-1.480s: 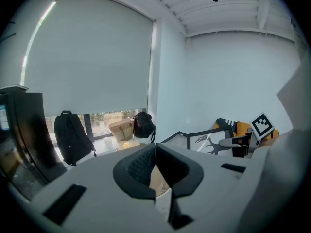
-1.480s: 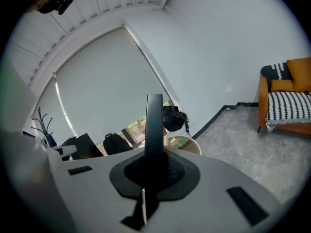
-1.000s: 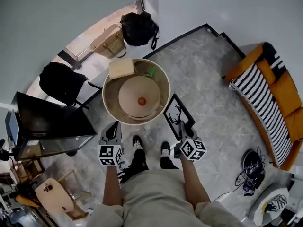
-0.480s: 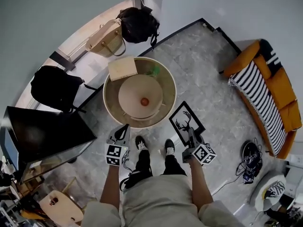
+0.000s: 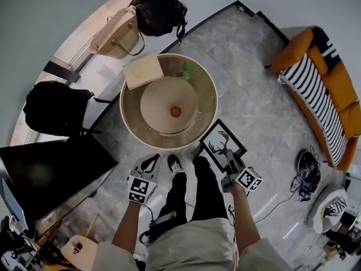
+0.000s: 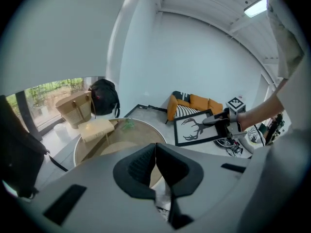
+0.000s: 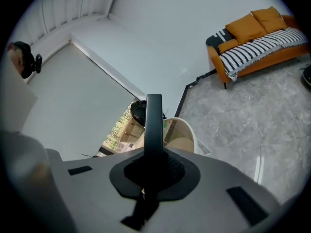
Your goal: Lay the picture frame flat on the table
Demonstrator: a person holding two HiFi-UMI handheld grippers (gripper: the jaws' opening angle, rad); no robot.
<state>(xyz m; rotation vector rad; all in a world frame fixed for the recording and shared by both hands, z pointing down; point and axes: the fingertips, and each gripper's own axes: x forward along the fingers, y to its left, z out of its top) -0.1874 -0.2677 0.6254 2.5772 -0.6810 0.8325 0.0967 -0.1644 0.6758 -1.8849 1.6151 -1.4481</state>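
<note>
Head view: right tongs (image 5: 228, 161) clamped on the near edge of the picture frame (image 5: 221, 144), carried tilted in the air just beside the round desk (image 5: 210, 97), not yet over it. Gripped by one edge, probably to leave the back free for setting down. Left tongs (image 5: 148, 164) pressed together on nothing, well left of the frame.

Left gripper view: deer print facing up, far right of the empty tongs. Near desk rim hidden behind them.

Right gripper view: frame only a dark edge-on strip, pads hidden.
</note>
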